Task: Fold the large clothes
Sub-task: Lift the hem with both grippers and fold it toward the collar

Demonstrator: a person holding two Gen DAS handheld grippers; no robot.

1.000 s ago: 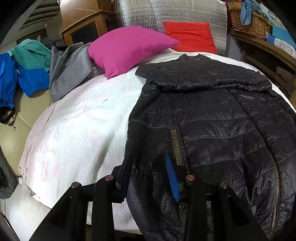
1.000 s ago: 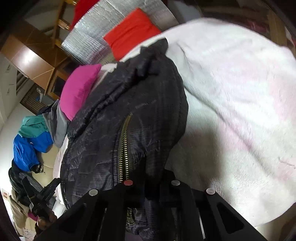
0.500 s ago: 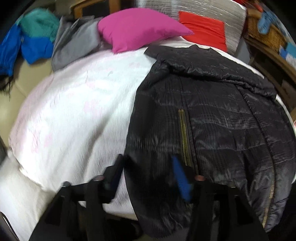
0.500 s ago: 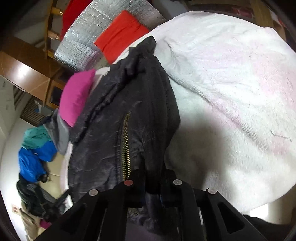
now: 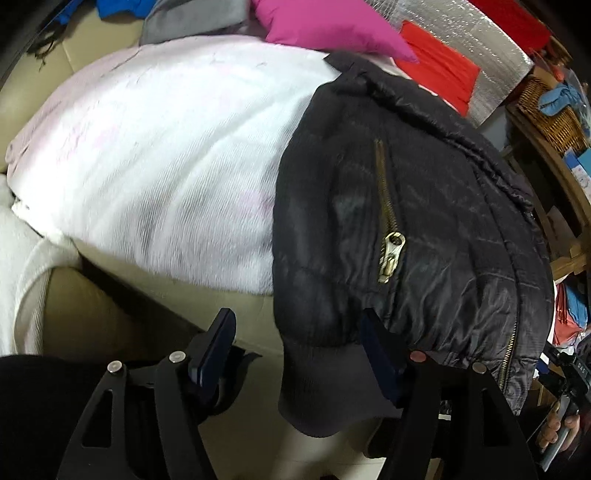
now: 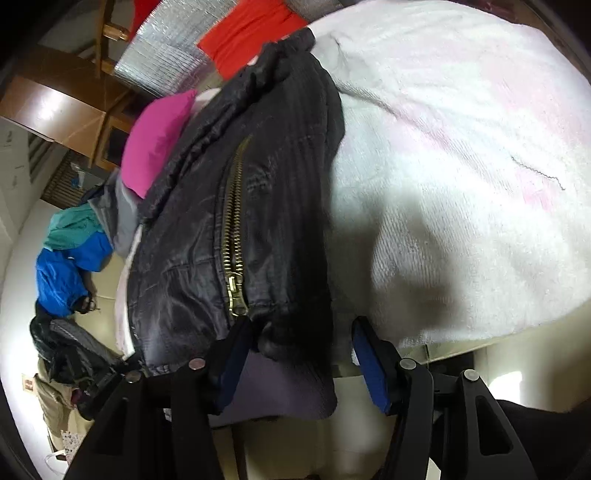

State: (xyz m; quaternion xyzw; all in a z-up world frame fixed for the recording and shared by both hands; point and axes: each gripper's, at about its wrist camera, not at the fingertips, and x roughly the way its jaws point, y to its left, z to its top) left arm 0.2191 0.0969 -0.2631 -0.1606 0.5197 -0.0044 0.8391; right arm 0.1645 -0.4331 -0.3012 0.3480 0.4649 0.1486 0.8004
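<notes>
Both jaws have just been opening: the left gripper and right gripper stand apart around the black quilted jacket's loose hem, folded on the white blanket.

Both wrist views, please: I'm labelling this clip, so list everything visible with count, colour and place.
jacket: one, black quilted with brass zips, lying on the blanket, hem hanging over the near edge
blanket: one, white with pink tint, spread over the bed
pink pillow: one, magenta, at the bed's far end
red cushion: one, red, against the silver panel
silver panel: one, silver quilted, behind the cushions
other clothes: several, blue, teal, grey, piled beside the bed
wicker basket: one, tan, on a wooden shelf
left gripper: black, blue pads, open at the hem
right gripper: black, blue pads, open around the hem
</notes>
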